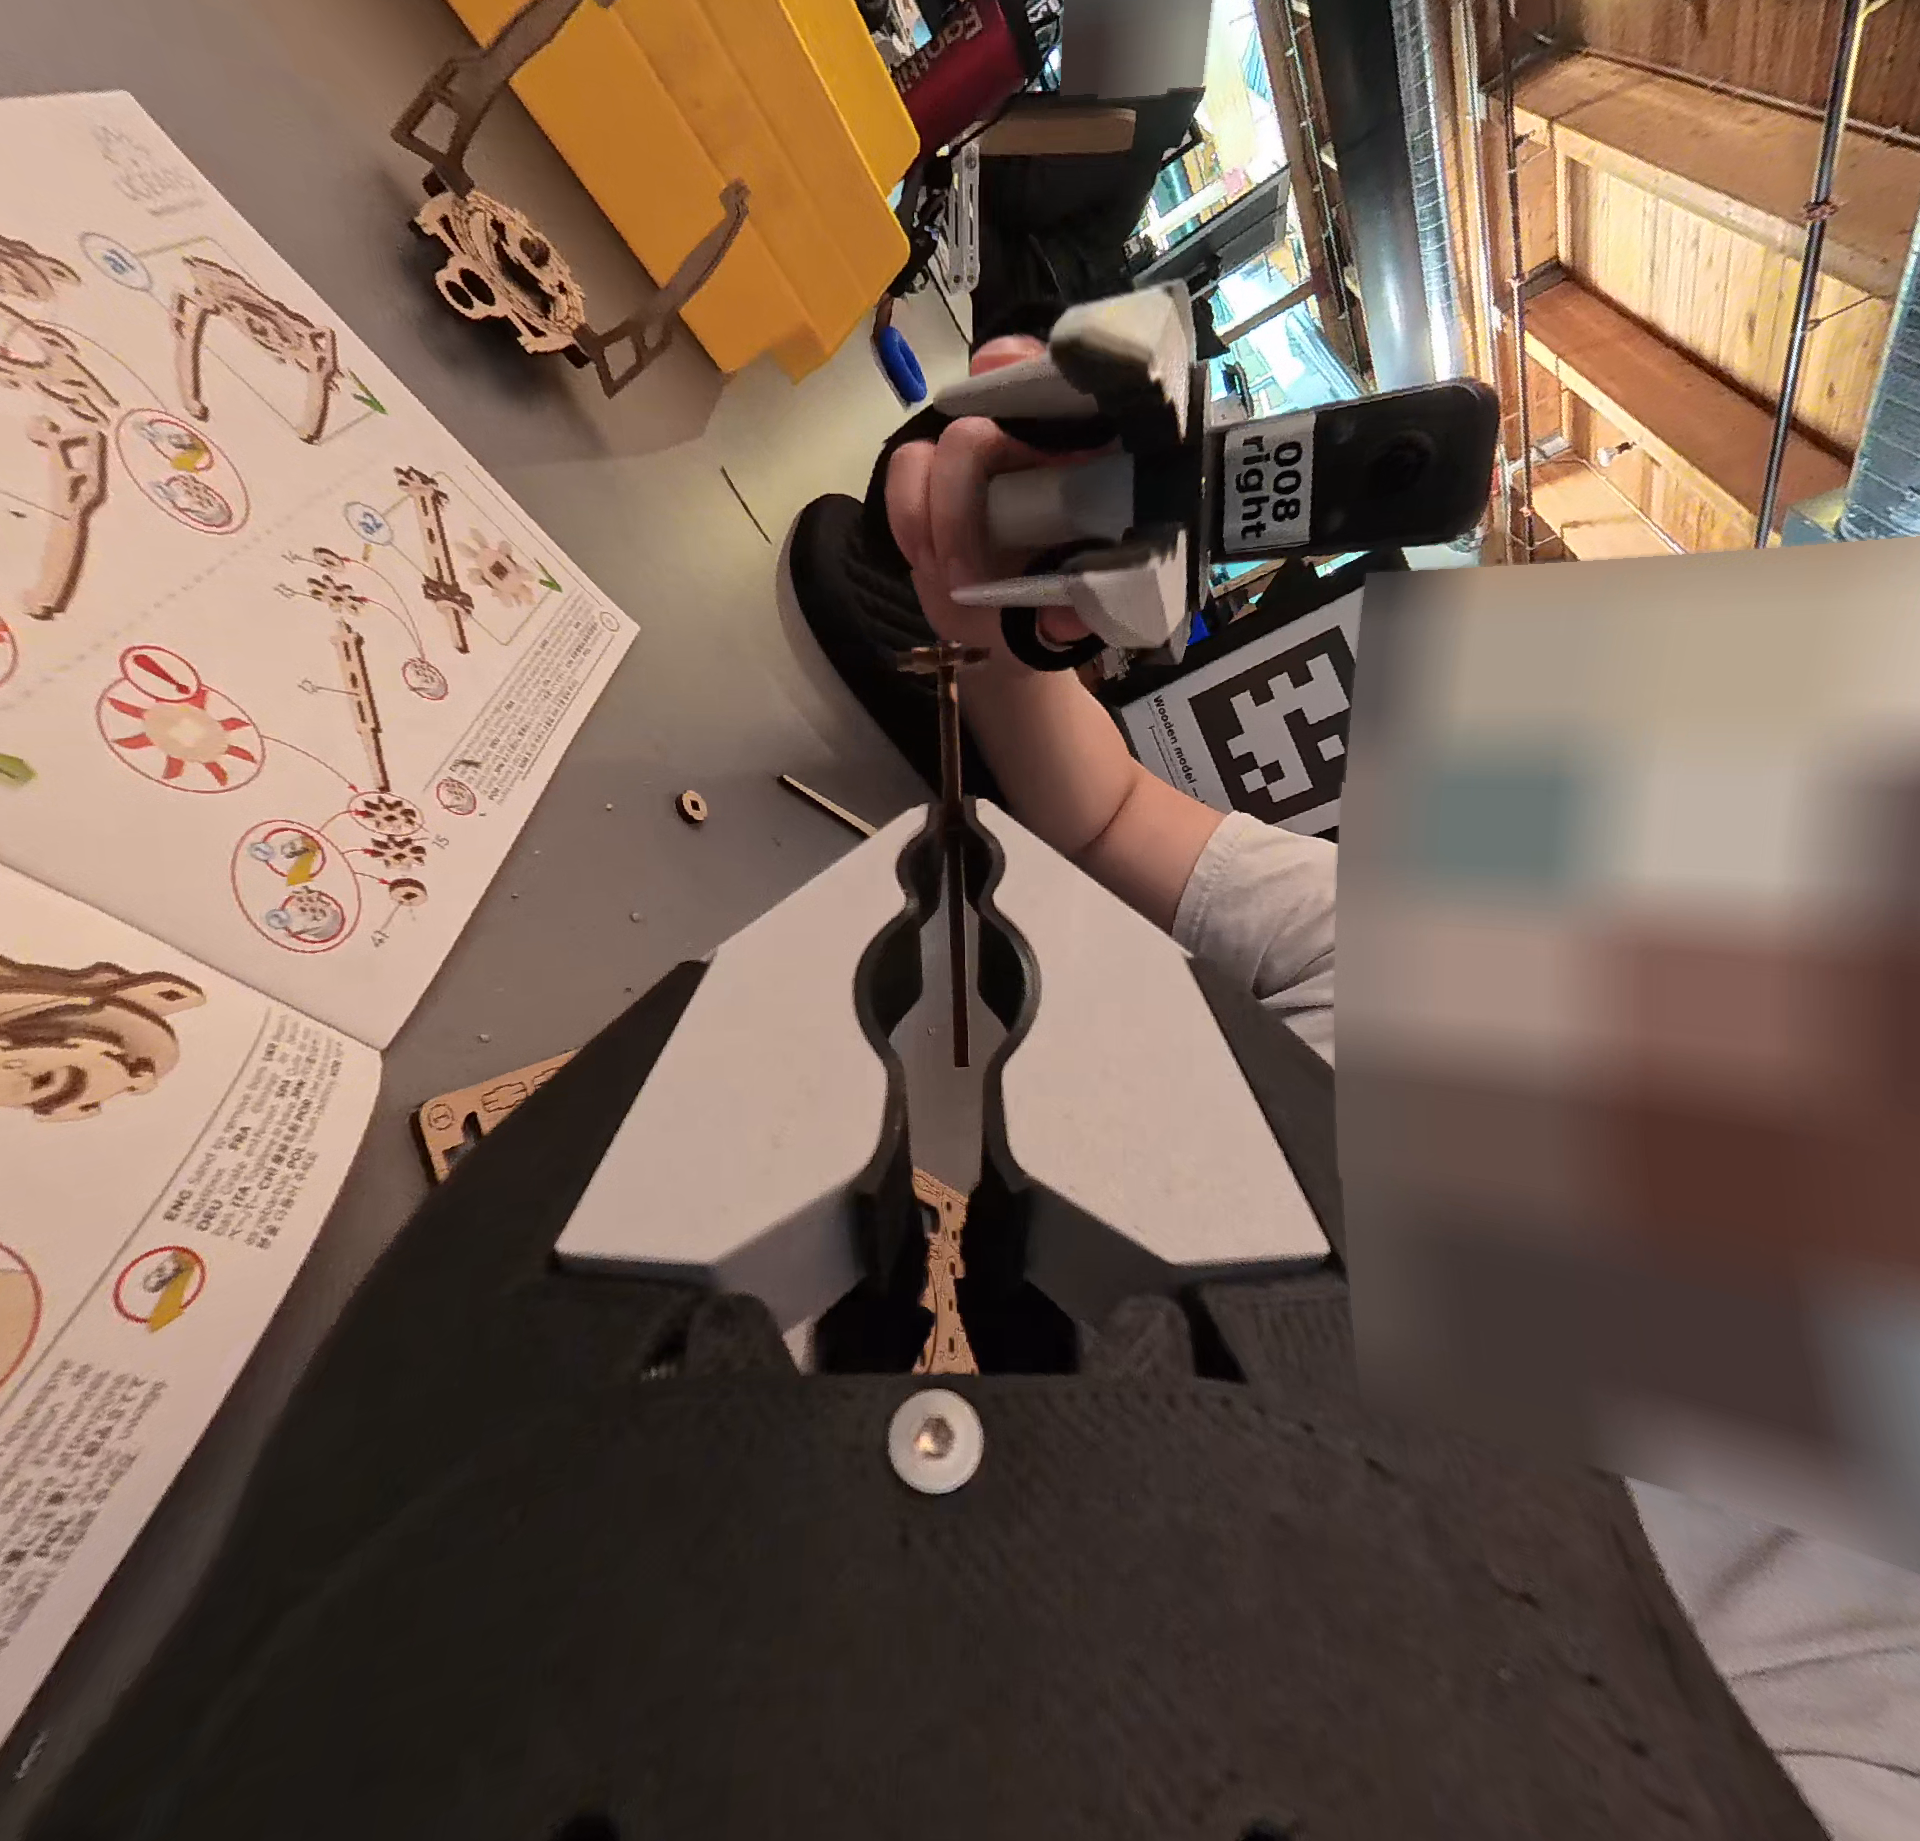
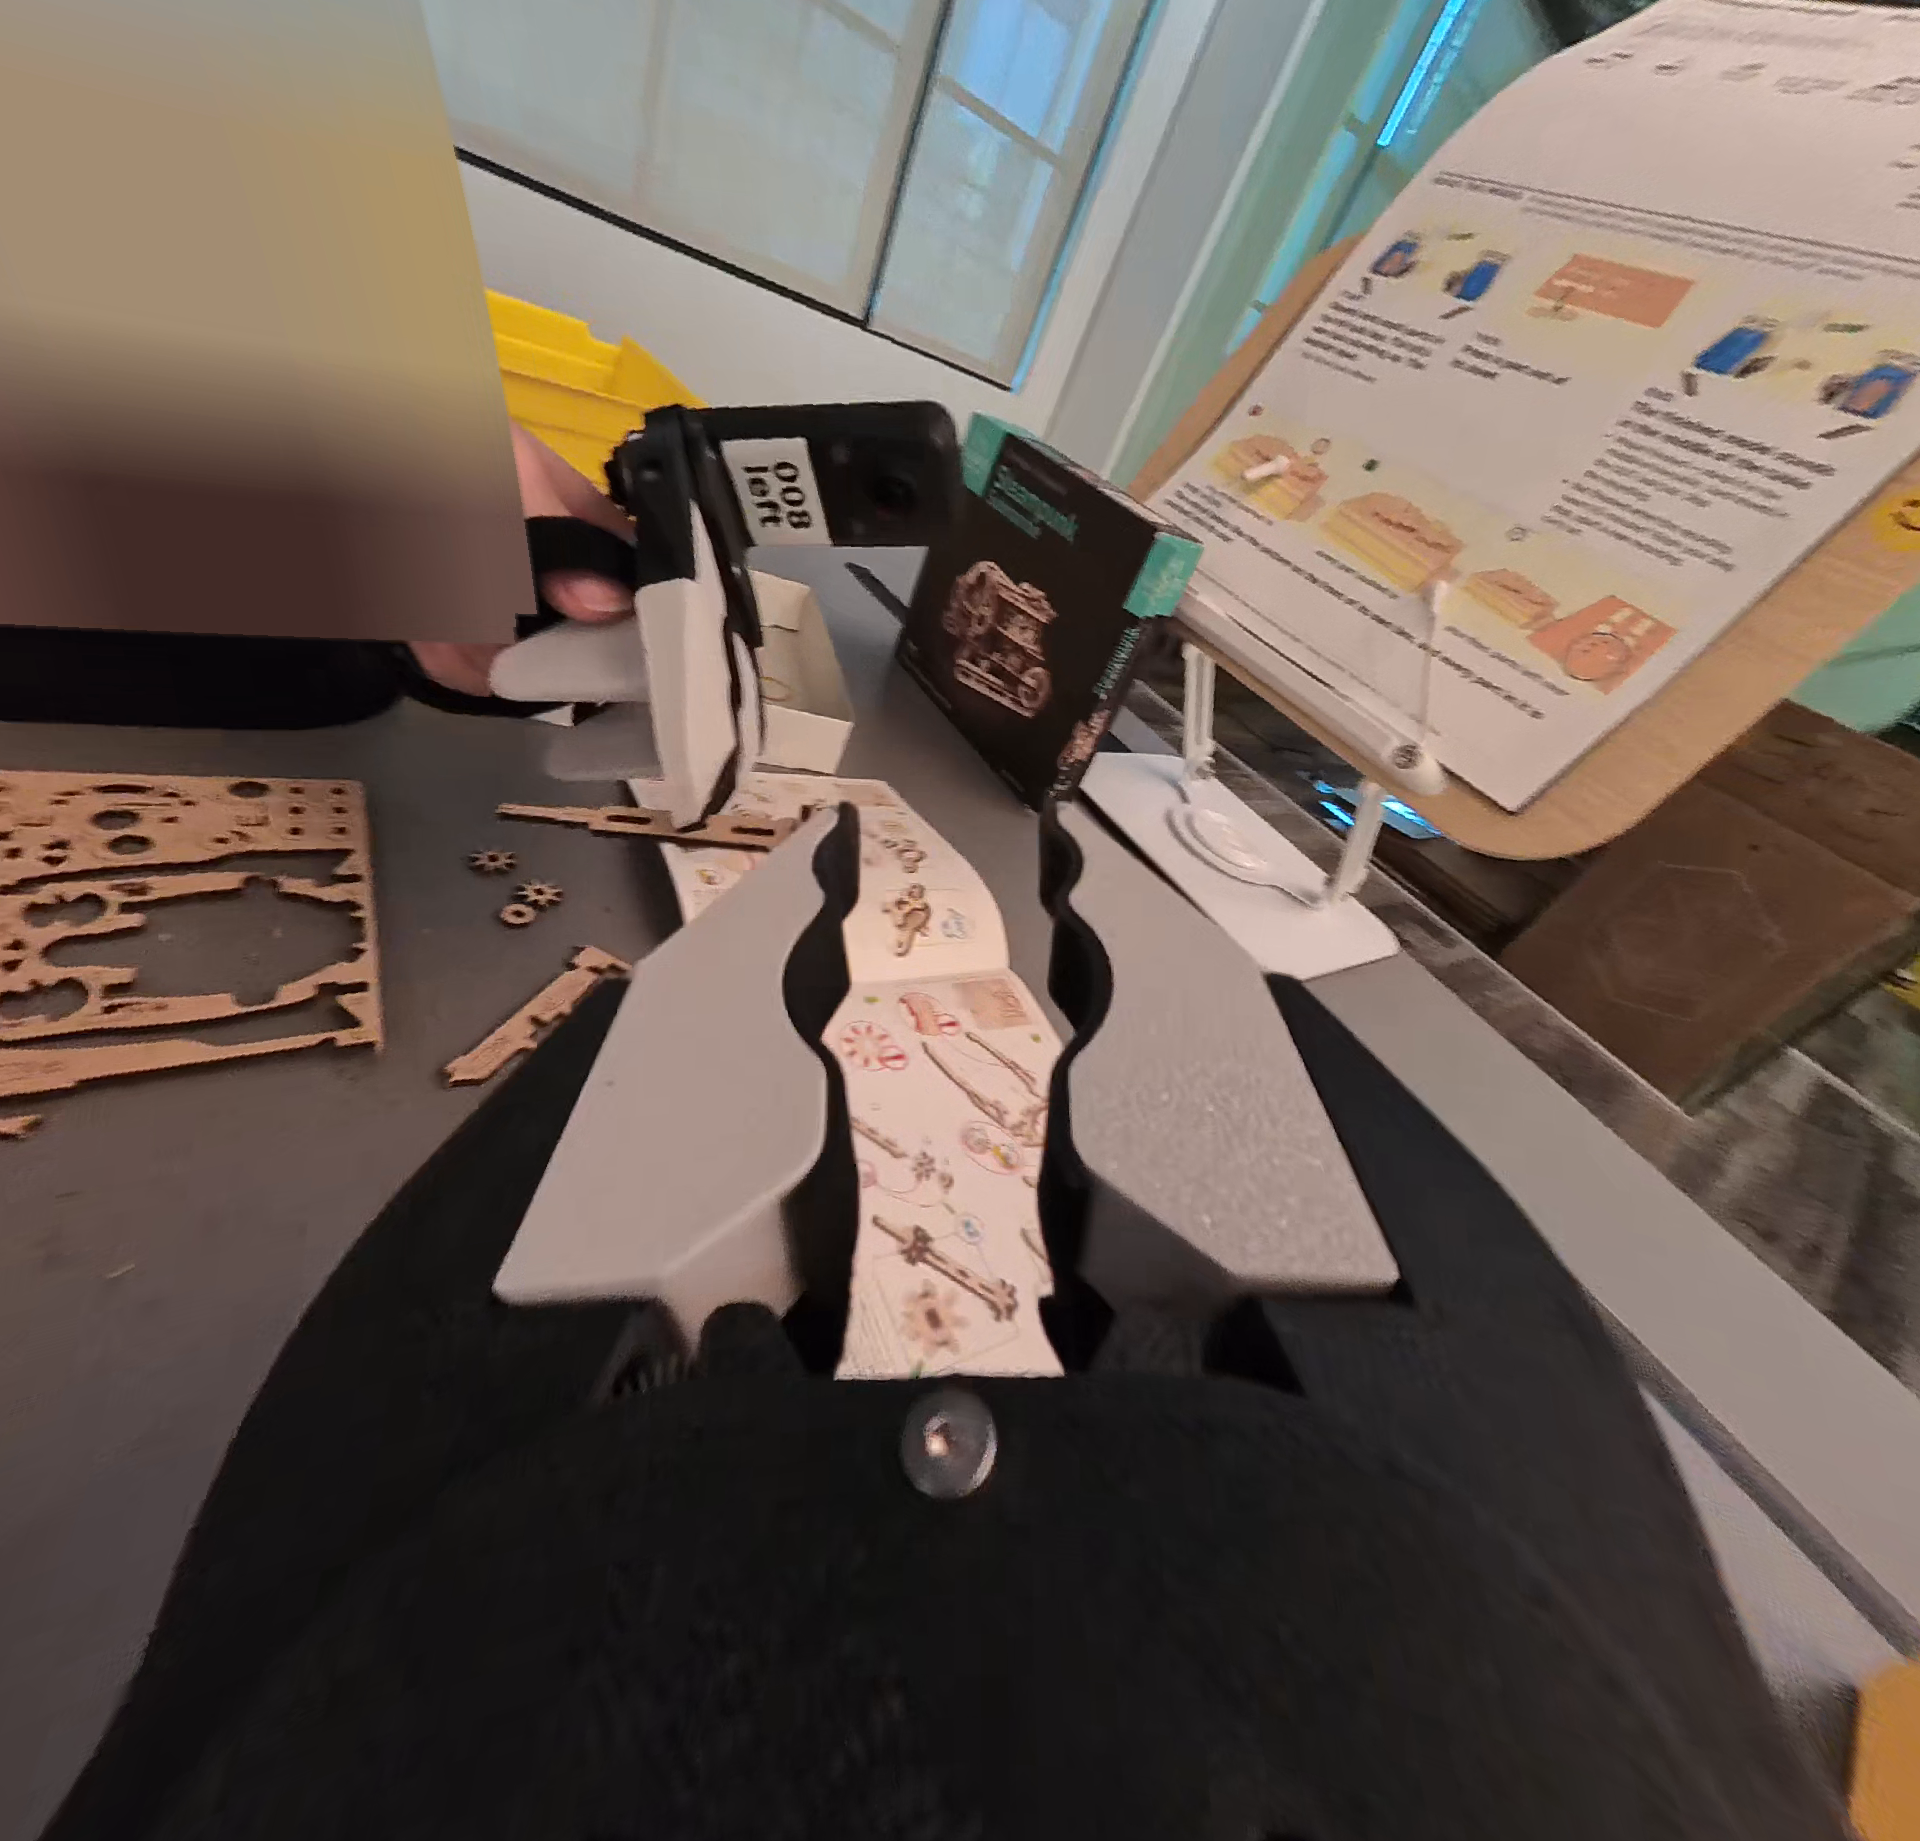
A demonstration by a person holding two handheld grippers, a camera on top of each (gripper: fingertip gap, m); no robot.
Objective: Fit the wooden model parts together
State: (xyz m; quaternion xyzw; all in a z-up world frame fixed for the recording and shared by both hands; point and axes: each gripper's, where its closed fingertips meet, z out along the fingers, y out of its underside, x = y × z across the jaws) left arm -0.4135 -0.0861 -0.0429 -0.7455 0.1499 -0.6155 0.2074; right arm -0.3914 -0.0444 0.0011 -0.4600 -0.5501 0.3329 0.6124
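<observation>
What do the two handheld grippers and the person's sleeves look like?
Both the left gripper and the right gripper have black textured printed bodies, a silver screw at the centre, and light grey wedge fingers with wavy black inner edges. Each carries a black camera with a white label. The sleeve is pale grey.

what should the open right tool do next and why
Probably pick up one of the small gears lying loose on the table. The right tool is open and empty, while the left tool is shut on a thin wooden axle.
</observation>
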